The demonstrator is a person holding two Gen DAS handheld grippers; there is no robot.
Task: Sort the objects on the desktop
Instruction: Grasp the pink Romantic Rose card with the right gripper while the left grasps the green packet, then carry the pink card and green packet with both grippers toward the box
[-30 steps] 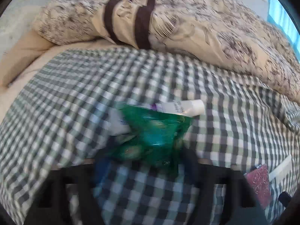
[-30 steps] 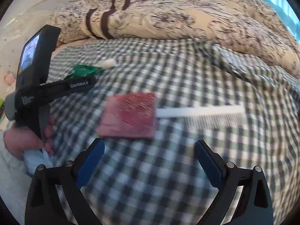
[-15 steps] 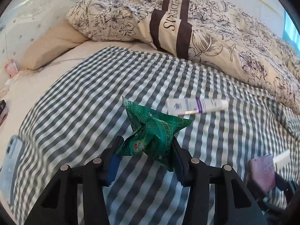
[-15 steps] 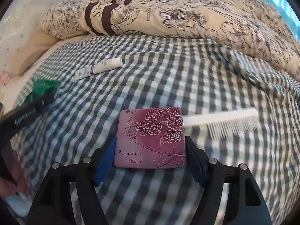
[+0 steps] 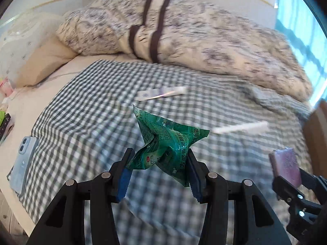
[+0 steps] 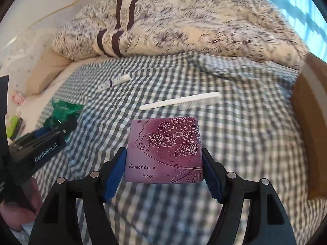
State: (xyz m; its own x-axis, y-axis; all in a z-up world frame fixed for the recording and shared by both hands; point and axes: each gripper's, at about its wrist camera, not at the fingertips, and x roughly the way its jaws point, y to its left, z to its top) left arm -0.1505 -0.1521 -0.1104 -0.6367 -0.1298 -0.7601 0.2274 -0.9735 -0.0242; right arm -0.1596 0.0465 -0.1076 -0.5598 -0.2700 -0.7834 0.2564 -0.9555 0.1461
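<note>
Left gripper [image 5: 160,166], raised, jaws closed upon a crumpled green packet [image 5: 167,143]. Right gripper [image 6: 163,170], raised beside it, jaws clamped on the two side edges of a purple card [image 6: 165,151]. A hand [image 6: 18,210] grasps the left gripper's handle.

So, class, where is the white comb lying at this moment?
In the right wrist view, the white comb lies on the checked blanket, beyond the rose card in the right tongs, right of the tube.
</note>
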